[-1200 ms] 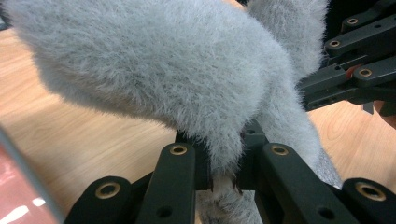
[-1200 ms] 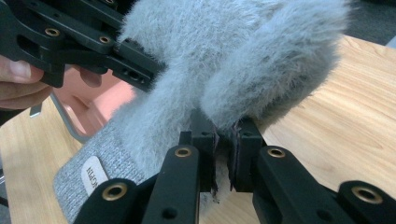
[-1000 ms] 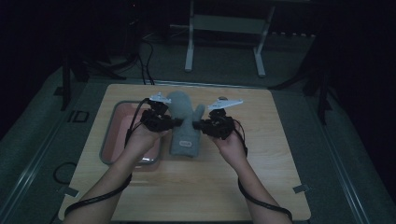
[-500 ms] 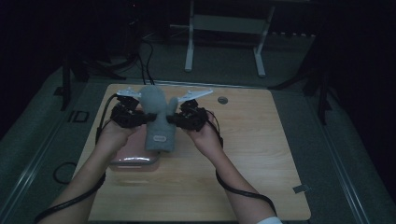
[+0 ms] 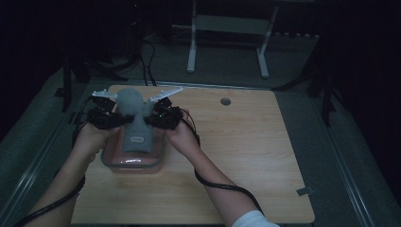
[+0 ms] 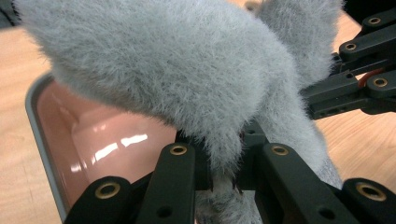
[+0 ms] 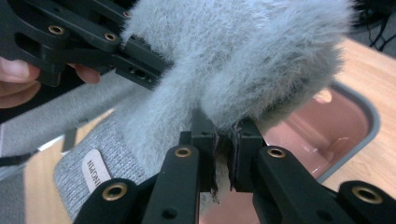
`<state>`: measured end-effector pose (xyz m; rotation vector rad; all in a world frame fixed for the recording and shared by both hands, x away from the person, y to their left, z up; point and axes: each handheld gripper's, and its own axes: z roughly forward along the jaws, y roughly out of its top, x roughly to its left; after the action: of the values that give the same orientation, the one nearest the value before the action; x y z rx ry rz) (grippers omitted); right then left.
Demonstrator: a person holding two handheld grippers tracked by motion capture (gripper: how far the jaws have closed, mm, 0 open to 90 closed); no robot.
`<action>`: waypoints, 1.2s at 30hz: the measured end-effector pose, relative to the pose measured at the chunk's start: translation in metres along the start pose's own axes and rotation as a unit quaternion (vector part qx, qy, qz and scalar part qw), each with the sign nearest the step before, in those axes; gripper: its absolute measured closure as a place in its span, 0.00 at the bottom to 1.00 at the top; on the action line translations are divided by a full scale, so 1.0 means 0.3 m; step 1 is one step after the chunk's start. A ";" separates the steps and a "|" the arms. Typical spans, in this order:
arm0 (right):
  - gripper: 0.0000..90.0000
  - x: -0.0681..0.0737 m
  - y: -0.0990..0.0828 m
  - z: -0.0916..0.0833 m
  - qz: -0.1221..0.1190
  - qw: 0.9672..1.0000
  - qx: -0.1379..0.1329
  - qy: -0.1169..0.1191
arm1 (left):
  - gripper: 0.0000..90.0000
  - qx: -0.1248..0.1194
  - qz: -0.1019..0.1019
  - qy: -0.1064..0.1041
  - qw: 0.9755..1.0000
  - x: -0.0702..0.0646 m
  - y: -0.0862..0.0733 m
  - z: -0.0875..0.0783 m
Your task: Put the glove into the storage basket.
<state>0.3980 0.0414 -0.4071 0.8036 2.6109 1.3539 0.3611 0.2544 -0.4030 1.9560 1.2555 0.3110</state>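
While both hands are holding their tools over the left part of the counter (image 5: pixel 246 156), the left gripper (image 6: pixel 223 175) is pinching a fold of the grey furry slipper (image 6: pixel 187 70), with its jaws pressed together on the fur. The right gripper (image 7: pixel 223 161) is doing the same from the other side, its jaws clamped on another edge of the slipper (image 7: pixel 243 56). In the high view, the left gripper (image 5: pixel 124 120) and the right gripper (image 5: pixel 147 119) are facing each other, and the slipper (image 5: pixel 135 118) is hanging between them, its rounded furry end up and its flat knitted part with a small label pointing toward the person. The slipper is sitting just above a pink container (image 5: pixel 137 163) with a grey rim, which is standing on the counter near its left edge. I cannot tell if the lower end of the slipper is touching the container. Dark cables are trailing back from both grippers along the forearms.
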 end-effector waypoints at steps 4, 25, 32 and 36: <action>0.92 -0.018 -0.023 0.069 0.006 1.000 0.025 -0.005 | 0.90 0.018 -0.017 -0.003 1.000 0.043 -0.037 0.065; 0.90 -0.074 -0.104 0.298 0.023 0.986 0.158 -0.055 | 0.89 0.102 -0.062 0.020 0.993 0.123 -0.126 0.325; 0.72 -0.078 -0.099 0.299 0.013 0.984 0.170 -0.048 | 0.84 0.138 -0.052 0.046 0.988 0.120 -0.126 0.367; 0.64 -0.078 -0.093 0.281 0.014 0.986 0.162 -0.039 | 0.79 0.145 -0.051 0.053 0.987 0.122 -0.129 0.378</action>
<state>0.4329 0.0787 -0.4833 0.9129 2.8036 0.8909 0.4179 0.2398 -0.5137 2.1307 1.5358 0.1908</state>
